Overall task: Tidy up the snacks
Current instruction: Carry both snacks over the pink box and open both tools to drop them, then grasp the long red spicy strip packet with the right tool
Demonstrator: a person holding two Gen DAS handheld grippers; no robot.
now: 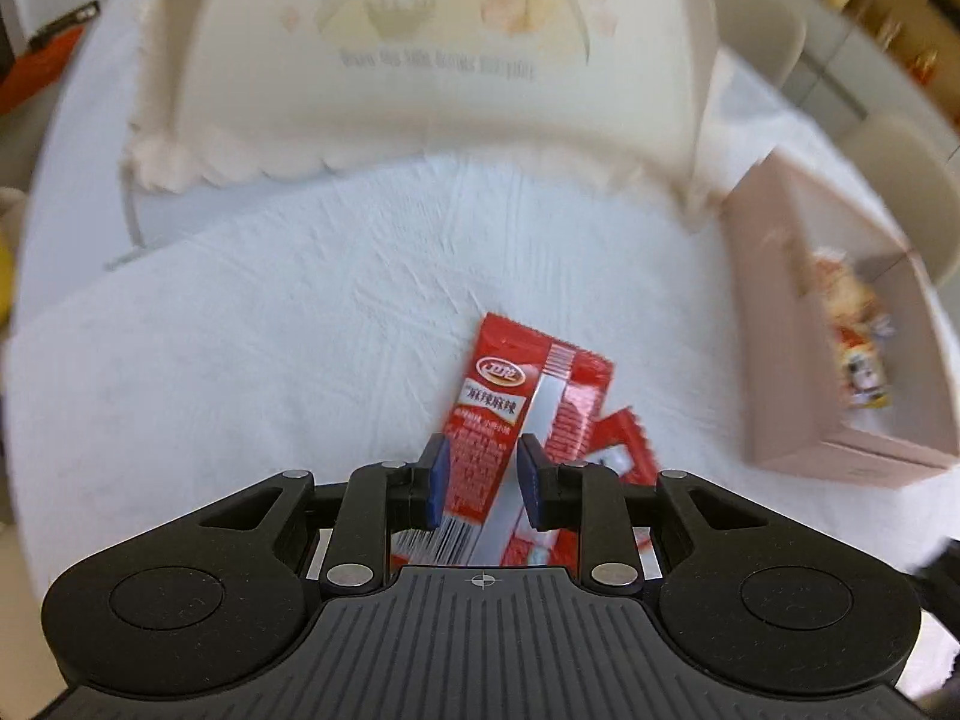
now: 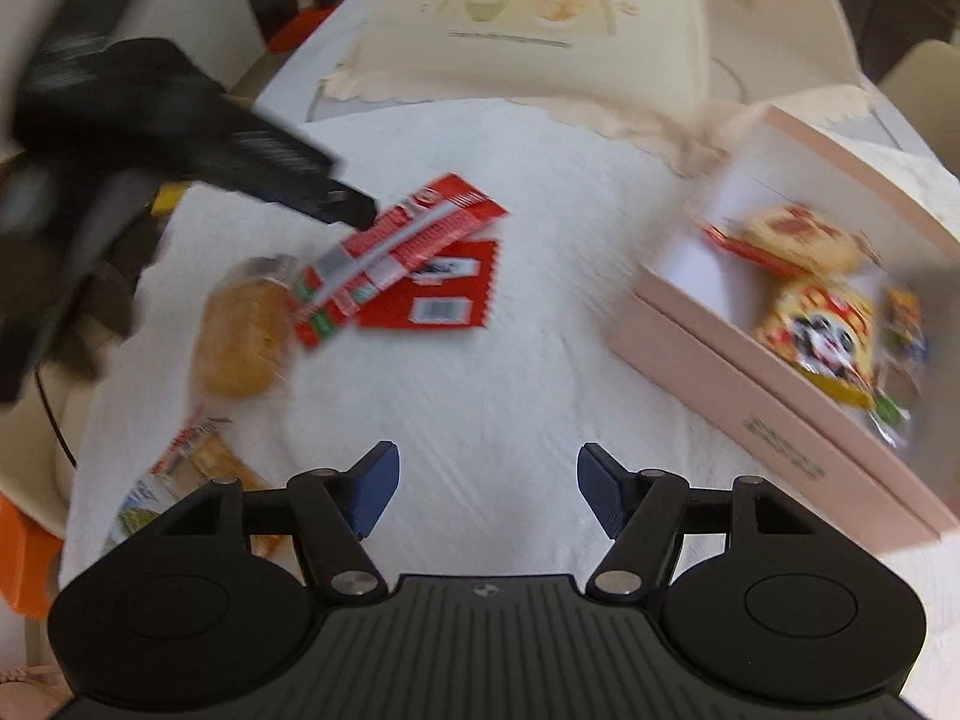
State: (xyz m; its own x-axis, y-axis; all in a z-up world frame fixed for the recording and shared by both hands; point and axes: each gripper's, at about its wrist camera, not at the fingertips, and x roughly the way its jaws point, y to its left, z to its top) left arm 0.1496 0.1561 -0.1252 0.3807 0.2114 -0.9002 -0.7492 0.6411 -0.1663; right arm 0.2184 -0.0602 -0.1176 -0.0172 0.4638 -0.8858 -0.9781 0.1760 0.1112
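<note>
On the left side of the white cloth-covered table (image 2: 480, 360), we are seeing a flat wrapped cracker pack (image 2: 180, 468) lying near the edge and a round bun in clear film (image 2: 240, 336) just beyond it. Next along, our left gripper (image 1: 480, 474) is holding a long red snack packet (image 1: 498, 414) between its blue pads, the jaws standing narrow and closed on the packet's lower part, so that most of its length is sticking out ahead. In the right wrist view this packet is hanging above a second red packet (image 2: 444, 294) that is lying flat on the cloth.

We are judging the red packet to be light, thin and floppy, with slick foil that could slide in the pads; gripping across its flat body, nearer the middle, looks steadier than pinching a sealed end. The bun is probably soft and easily squashed.

Moving rightward, our right gripper (image 2: 483, 489) is standing about half open over bare cloth with nothing between its pads. Farther right, the pink box (image 2: 720, 360) is sitting open, with several bright wrapped snacks (image 2: 816, 330) already inside; that seems to be where the rest belong.

The cloth is looking crinkled and soft, so flat packets may be awkward to lift off it. Behind, a cream domed food cover (image 2: 540, 60) with a cartoon print is filling the far table, and pale chairs (image 1: 900, 180) are standing beyond the right edge.
</note>
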